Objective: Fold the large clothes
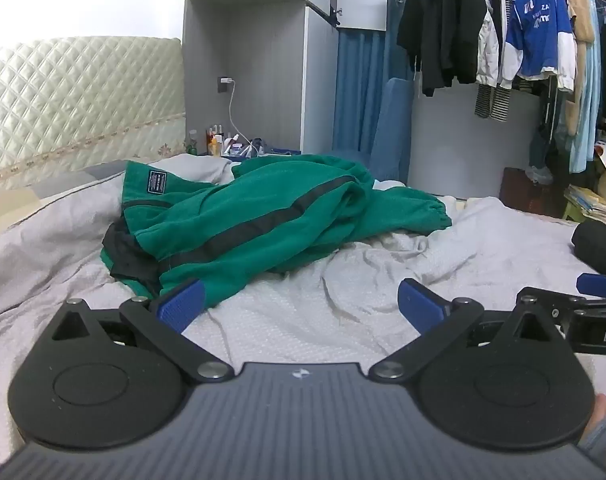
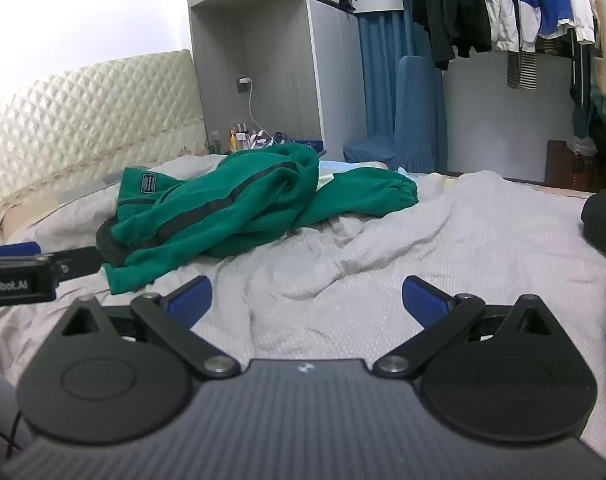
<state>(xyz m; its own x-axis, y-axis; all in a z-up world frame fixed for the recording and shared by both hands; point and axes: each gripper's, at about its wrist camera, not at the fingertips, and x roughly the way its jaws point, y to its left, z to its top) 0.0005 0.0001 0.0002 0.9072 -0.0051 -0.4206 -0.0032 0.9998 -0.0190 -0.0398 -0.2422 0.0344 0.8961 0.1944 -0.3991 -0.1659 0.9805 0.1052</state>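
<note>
Starting from zero on the fold

Looking ahead, I see the green garment (image 1: 255, 216) crumpled in a heap on the bed (image 1: 343, 320), nothing folded yet. My left gripper (image 1: 301, 300) and right gripper (image 2: 307, 300) hover short of it, fingers spread and empty. Spreading flat and every fold remain.

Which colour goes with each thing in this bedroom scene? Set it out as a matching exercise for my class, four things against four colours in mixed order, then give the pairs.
Things:
1. crumpled jacket on the bed
2. quilted headboard
3. chair cover by the curtain
4. bedsheet

Colours:
A. blue
B. pale grey
C. green with a dark stripe
D. cream

Pairs: 1-C, 2-D, 3-A, 4-B
</note>
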